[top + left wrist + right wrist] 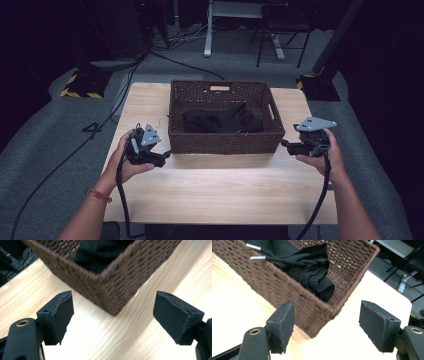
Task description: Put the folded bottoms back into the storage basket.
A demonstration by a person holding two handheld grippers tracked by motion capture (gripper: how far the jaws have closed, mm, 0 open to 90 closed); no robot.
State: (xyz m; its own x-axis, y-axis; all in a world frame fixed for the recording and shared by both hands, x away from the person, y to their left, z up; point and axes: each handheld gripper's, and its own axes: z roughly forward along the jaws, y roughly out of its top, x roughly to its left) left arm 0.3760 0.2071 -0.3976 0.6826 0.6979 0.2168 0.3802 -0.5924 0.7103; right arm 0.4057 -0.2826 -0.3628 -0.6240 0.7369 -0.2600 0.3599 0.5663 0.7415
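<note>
A brown wicker basket [226,137] is sitting on the pale wooden bench [220,190], toward the 12 o'clock side of the top in the high view, with a handle cut-out in its far wall. A black garment [222,121] is lying crumpled inside it; in the right gripper view the garment [308,267] is showing a ribbed cuff folded near the closest corner and two drawstring ends with metal tips [257,257] resting near the rim at 11 o'clock. The left gripper [167,154] is being held by the left hand [124,159] at about 9 o'clock from the basket, just beside its front left corner, with its cable hanging off the near edge of the bench. In the left gripper view its fingers [62,315] are standing wide apart with nothing between them, framing that corner of the basket [112,287] above the bare wood. The right gripper [284,144] is being held by the right hand [327,155] at about 3 o'clock from the basket, close to the front right corner, its grey plate facing up. In the right gripper view its fingers [284,325] are likewise spread wide and gripping nothing, pointing at the basket corner [322,315]. Both grippers are hovering near the basket without visibly touching it
</note>
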